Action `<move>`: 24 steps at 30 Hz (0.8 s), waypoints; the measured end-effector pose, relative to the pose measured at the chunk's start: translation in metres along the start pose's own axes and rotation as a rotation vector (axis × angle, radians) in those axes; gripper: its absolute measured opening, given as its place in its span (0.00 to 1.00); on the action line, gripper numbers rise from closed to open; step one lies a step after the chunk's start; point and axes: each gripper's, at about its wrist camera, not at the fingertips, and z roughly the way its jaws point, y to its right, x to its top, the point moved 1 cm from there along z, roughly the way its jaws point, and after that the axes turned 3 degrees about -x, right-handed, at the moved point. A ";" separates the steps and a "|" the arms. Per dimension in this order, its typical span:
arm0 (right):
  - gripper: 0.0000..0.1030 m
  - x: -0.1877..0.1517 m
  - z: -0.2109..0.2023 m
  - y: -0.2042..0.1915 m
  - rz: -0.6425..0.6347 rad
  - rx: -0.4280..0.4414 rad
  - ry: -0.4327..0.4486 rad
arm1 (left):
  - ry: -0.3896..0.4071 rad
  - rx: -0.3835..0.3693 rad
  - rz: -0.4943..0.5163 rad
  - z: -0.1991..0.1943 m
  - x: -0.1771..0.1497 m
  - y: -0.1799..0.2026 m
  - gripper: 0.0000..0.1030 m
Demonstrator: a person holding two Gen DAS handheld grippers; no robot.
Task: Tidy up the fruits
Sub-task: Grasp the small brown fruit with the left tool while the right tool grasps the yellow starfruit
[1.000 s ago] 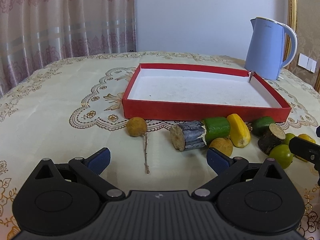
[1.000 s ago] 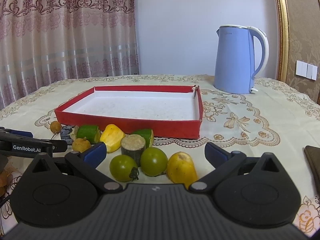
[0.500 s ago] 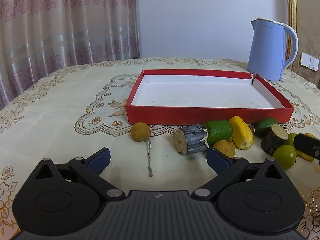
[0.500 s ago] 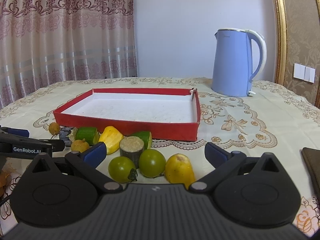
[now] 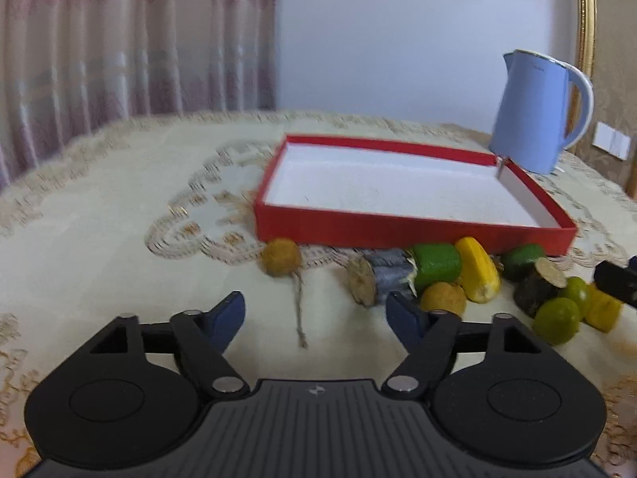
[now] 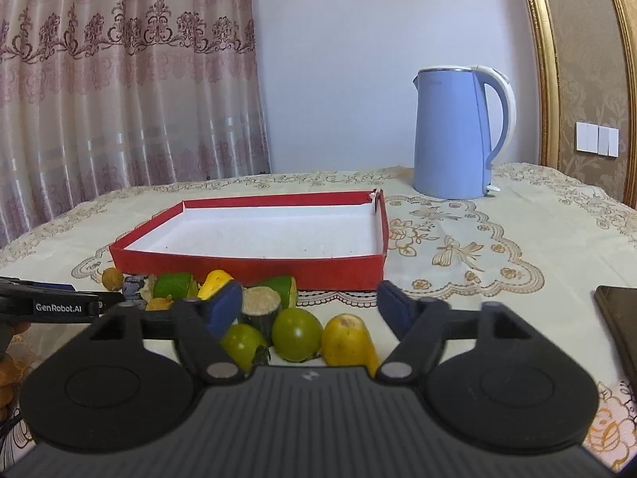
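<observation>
The left gripper (image 5: pixel 314 312) hangs low over the worktop (image 5: pixel 99 247), its jaws closing with nothing between them but bare cloth and the tip of a thin stem (image 5: pixel 299 310). That stem runs up to a brown round fruit (image 5: pixel 281 257) lying just near the red tray (image 5: pixel 414 228), left of the rest. To its right a row of fruit lies along the tray's near wall: a grey cane piece (image 5: pixel 378 279), a green chunk (image 5: pixel 436 263), a yellow piece (image 5: pixel 477 275) and a small brown fruit (image 5: pixel 442 298) in front of them.

The right gripper (image 6: pixel 309 304) sits over the right end of the row, jaws also closing, pressing on nothing. Between its fingers lie two green round fruits (image 6: pixel 296 332), a cut stump (image 6: pixel 260 304) and a yellow fruit (image 6: pixel 348 342). The tray holds no fruit. A blue kettle (image 6: pixel 454 135) stands far right behind it, and a dark flat thing (image 6: pixel 619 318) lies at the right edge
</observation>
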 end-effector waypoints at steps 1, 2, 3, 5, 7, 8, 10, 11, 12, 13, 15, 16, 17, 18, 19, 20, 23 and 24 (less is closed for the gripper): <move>0.71 0.000 -0.001 0.001 -0.001 -0.003 0.000 | -0.017 -0.017 -0.012 0.002 0.002 -0.004 0.78; 0.71 0.001 -0.003 0.002 -0.003 -0.002 0.002 | -0.019 -0.020 -0.016 0.002 0.003 -0.006 0.78; 0.71 0.002 -0.004 0.002 -0.004 0.000 0.004 | -0.002 -0.010 -0.014 0.000 0.005 -0.009 0.78; 0.71 0.003 -0.007 0.003 -0.007 -0.002 0.013 | 0.043 0.029 0.003 -0.004 0.011 -0.015 0.78; 0.71 0.003 -0.007 0.004 -0.011 0.000 0.018 | 0.087 0.075 0.035 -0.007 0.017 -0.018 0.78; 0.71 0.002 -0.006 0.003 -0.013 0.003 0.015 | 0.093 0.104 0.050 -0.006 0.021 -0.021 0.78; 0.71 0.000 -0.003 0.003 -0.012 0.011 -0.004 | 0.071 0.128 0.067 0.002 0.028 -0.025 0.78; 0.71 -0.001 -0.001 0.002 -0.009 0.013 -0.013 | 0.048 0.126 0.074 0.008 0.030 -0.027 0.78; 0.71 -0.002 0.000 0.002 -0.008 0.014 -0.020 | 0.026 0.123 0.080 0.014 0.032 -0.028 0.78; 0.71 -0.003 0.000 0.002 -0.006 0.016 -0.024 | 0.007 0.122 0.079 0.020 0.034 -0.029 0.77; 0.71 -0.003 -0.001 0.003 -0.002 0.019 -0.016 | -0.009 0.106 0.080 0.026 0.036 -0.028 0.74; 0.71 -0.003 -0.002 0.004 -0.004 0.019 -0.013 | -0.010 0.093 0.082 0.027 0.036 -0.027 0.72; 0.71 -0.003 -0.002 0.004 -0.007 0.016 -0.010 | -0.016 0.078 0.083 0.030 0.037 -0.025 0.68; 0.71 -0.003 -0.002 0.004 -0.006 0.011 -0.008 | -0.026 0.072 0.082 0.033 0.038 -0.024 0.65; 0.72 -0.003 -0.002 0.005 -0.004 0.009 -0.008 | -0.037 0.069 0.081 0.035 0.038 -0.024 0.53; 0.75 -0.003 -0.001 0.005 -0.002 0.010 -0.010 | -0.054 0.061 0.079 0.039 0.037 -0.024 0.46; 0.78 -0.003 -0.003 0.004 -0.007 0.006 -0.003 | -0.093 0.028 0.044 0.049 0.037 -0.026 0.39; 0.78 -0.003 -0.003 0.004 -0.009 0.007 -0.002 | -0.089 0.030 0.045 0.050 0.038 -0.025 0.38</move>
